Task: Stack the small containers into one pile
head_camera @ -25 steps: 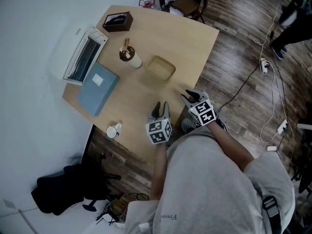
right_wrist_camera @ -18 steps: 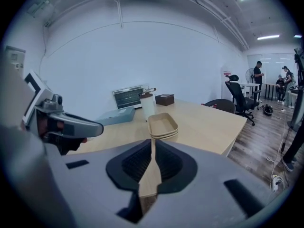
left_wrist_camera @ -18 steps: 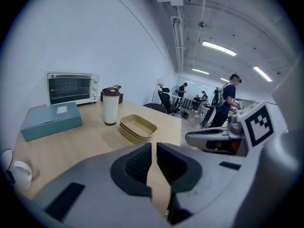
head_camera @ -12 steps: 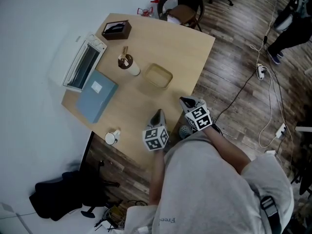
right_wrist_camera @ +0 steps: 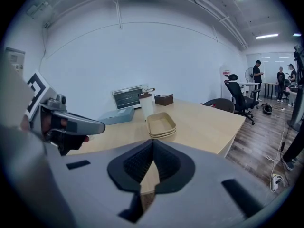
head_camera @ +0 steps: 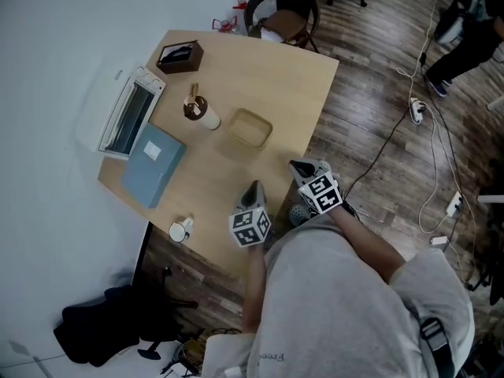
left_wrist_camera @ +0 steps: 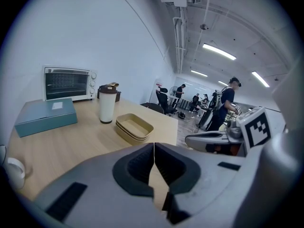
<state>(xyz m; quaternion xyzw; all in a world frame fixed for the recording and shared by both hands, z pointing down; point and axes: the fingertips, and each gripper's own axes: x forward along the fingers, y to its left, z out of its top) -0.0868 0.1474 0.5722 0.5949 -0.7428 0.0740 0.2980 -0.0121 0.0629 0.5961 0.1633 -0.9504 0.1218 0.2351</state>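
Small containers: tan, shallow, nested in one pile, set mid-table, nearer its right edge than its left. Bare wood on every side of the pile.
Left gripper: jaws pressed together, nothing between them; over the near edge, well apart from the pile.
Right gripper: jaws pressed together, nothing between them; at the near right corner, just beside the table edge.
Open room: clear tabletop between both grippers and the pile.
Tumbler: upright, near the pile on its left.
Blue box and toaster oven: along the left edge.
Brown box: far left corner.
Mug: near left corner, at the rim.
Chair: beyond the far edge.
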